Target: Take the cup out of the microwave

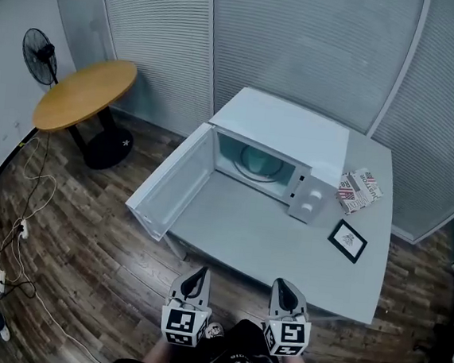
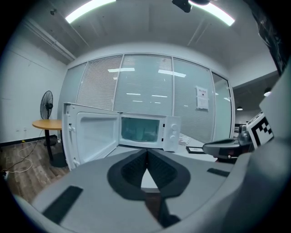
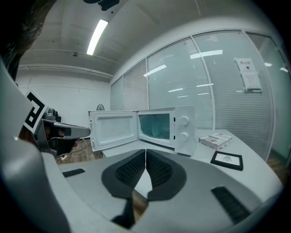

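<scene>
- Your left gripper (image 1: 199,275) has its jaws pressed together, with nothing between them
- Your right gripper (image 1: 281,286) is closed the same way and is also empty
- Both grippers sit side by side near the front edge of the grey table (image 1: 269,245), pointing toward the microwave (image 1: 296,131) and well apart from it
- The microwave's door (image 1: 171,181) is swung wide open to your left
- You can see the glass plate (image 1: 256,165) inside, but the cup cannot be made out
</scene>
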Action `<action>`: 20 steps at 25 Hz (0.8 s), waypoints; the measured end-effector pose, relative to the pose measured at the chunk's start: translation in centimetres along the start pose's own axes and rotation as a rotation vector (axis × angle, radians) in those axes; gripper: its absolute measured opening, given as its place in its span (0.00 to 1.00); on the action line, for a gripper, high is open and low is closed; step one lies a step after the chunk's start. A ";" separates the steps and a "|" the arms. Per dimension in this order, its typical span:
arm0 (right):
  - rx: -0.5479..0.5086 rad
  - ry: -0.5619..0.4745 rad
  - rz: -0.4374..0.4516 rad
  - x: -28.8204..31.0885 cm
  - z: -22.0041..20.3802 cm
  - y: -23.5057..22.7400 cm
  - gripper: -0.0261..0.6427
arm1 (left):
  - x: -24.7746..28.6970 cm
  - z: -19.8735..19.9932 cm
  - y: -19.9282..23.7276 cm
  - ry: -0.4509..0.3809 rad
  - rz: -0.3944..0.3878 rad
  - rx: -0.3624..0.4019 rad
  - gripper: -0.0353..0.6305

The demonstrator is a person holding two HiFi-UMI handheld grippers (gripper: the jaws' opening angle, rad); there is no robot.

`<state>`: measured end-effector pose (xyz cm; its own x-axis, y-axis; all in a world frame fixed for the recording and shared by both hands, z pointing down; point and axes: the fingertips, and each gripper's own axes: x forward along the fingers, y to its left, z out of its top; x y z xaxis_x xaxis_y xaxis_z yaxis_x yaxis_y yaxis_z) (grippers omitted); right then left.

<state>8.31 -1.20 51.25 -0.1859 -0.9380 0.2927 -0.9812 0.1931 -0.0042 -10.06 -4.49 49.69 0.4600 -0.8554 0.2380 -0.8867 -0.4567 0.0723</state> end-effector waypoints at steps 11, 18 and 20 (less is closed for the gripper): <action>-0.011 -0.017 0.054 7.6 2.8 -1.3 0.05 | 3.9 1.0 3.1 0.004 0.078 -0.044 0.06; -0.002 -0.022 0.106 13.8 5.3 -2.9 0.05 | 8.9 2.8 4.9 0.000 0.139 -0.049 0.06; -0.014 -0.021 0.122 15.1 6.0 -3.2 0.05 | 10.0 3.1 5.2 0.002 0.151 -0.063 0.06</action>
<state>8.35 -17.70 49.92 -0.3054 -0.9129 0.2707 -0.9503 0.3103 -0.0255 -9.91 -16.13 49.40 0.3213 -0.9126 0.2529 -0.9469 -0.3067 0.0961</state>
